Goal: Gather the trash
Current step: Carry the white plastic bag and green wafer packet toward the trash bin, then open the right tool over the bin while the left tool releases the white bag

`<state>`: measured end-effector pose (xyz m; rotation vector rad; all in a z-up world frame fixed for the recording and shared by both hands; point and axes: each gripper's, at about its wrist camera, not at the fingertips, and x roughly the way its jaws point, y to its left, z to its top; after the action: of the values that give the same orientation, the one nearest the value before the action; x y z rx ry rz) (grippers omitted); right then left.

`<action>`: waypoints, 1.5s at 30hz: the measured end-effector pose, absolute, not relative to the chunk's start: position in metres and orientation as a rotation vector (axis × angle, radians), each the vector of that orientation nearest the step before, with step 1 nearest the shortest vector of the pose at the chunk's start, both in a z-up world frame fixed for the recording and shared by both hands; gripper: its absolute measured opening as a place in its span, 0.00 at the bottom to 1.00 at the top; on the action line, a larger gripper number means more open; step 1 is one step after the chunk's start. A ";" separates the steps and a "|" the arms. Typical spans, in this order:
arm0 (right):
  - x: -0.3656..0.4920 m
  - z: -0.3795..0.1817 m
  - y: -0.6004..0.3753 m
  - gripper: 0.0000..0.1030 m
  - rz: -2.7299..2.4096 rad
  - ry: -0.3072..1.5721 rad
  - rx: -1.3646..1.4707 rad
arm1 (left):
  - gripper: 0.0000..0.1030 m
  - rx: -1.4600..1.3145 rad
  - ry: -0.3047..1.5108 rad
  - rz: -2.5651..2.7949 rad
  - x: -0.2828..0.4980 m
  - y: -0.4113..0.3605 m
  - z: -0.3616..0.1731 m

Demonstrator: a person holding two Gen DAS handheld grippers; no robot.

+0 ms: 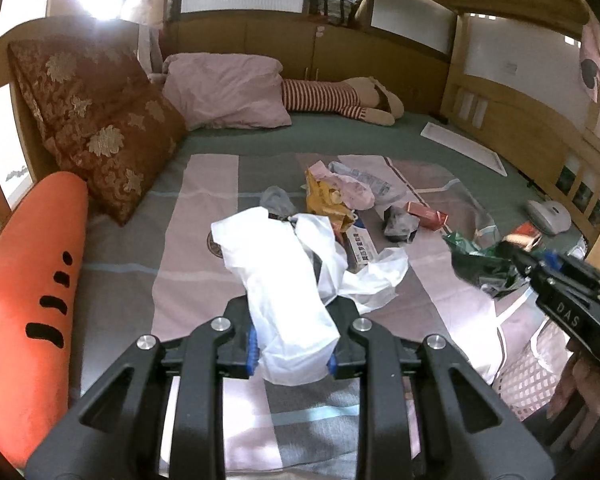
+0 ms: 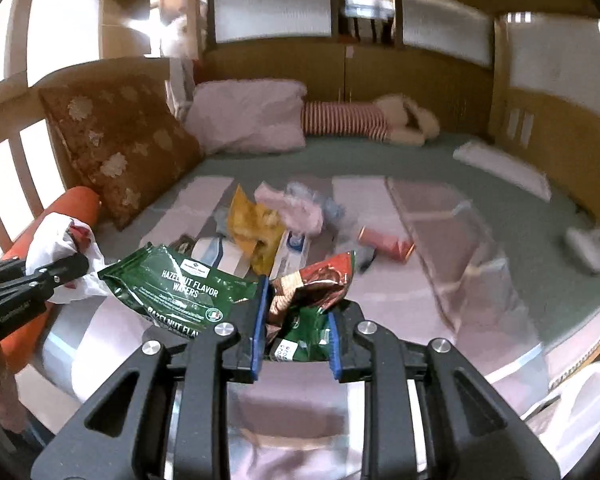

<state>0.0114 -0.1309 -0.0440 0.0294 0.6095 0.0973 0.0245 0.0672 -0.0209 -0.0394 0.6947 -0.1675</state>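
- Left gripper (image 1: 292, 350): jaws narrowed and clamped on a white plastic bag (image 1: 288, 292), which bunches between the blue pads and trails forward over the bed (image 1: 116, 264). Bag reads as thin, limp, near weightless; likely slippery, so a pinch on gathered folds near the mouth should hold better than on a single layer.
- Right gripper (image 2: 296, 340): jaws narrowed, gripping a green wafer wrapper (image 2: 188, 288) by one crumpled end; the rest of it fans out to the left, lifted clear of the blanket. Foil-like film, light, crinkly, springy; it will probably flex and could slide out if held by a flat edge only.
- Seen from the left wrist, the wrapper hangs off to the right of the bag, not touching it.
- Further out on the blanket, the remaining trash lies in a loose heap: a yellow snack bag (image 1: 326, 200), a pink plastic bag (image 1: 352, 190), a grey crumpled scrap (image 1: 398, 222), a red packet (image 1: 426, 212). All look soft and light; best taken by a raised fold.
- Beyond: pink pillow (image 1: 226, 90) and brown cushion (image 1: 96, 124), not trash.
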 end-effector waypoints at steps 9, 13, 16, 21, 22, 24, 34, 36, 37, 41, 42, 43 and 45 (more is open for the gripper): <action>0.004 -0.042 -0.144 0.25 0.091 0.595 0.032 | 0.24 -0.041 0.716 -0.161 0.030 0.064 -0.027; 0.002 -0.038 -0.148 0.25 0.108 0.594 0.062 | 0.24 -0.054 0.758 -0.174 0.035 0.060 -0.035; 0.001 -0.033 -0.152 0.25 0.118 0.585 0.103 | 0.24 -0.051 0.765 -0.174 0.036 0.056 -0.037; -0.016 -0.034 -0.169 0.25 0.099 0.581 0.164 | 0.24 -0.049 0.765 -0.194 0.038 0.047 -0.044; -0.026 -0.029 -0.178 0.25 0.116 0.562 0.215 | 0.24 -0.050 0.770 -0.204 0.039 0.044 -0.047; -0.048 -0.016 -0.193 0.25 0.070 0.524 0.201 | 0.24 -0.057 0.767 -0.220 0.038 0.040 -0.050; -0.167 0.001 -0.365 0.30 -0.409 0.483 0.229 | 0.24 0.006 0.761 -0.395 0.021 0.001 -0.046; -0.181 -0.016 -0.392 0.31 -0.494 0.535 0.234 | 0.24 0.032 0.757 -0.445 0.016 -0.018 -0.039; -0.187 -0.027 -0.405 0.31 -0.516 0.562 0.252 | 0.24 0.040 0.757 -0.464 0.013 -0.026 -0.037; -0.190 -0.077 -0.438 0.49 -0.565 0.747 0.296 | 0.24 0.097 0.763 -0.609 -0.002 -0.090 -0.023; -0.195 -0.079 -0.441 0.51 -0.580 0.736 0.325 | 0.24 0.107 0.765 -0.657 -0.007 -0.113 -0.018; -0.207 -0.073 -0.444 0.53 -0.586 0.669 0.376 | 0.24 0.113 0.767 -0.687 -0.011 -0.128 -0.014; -0.224 -0.055 -0.443 0.67 -0.607 0.535 0.422 | 0.24 0.128 0.770 -0.764 -0.021 -0.167 -0.005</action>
<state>-0.2241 -0.4426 -0.0545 0.4216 0.5351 -0.6070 -0.0205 -0.1671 -0.0046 0.1278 0.7697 -0.7640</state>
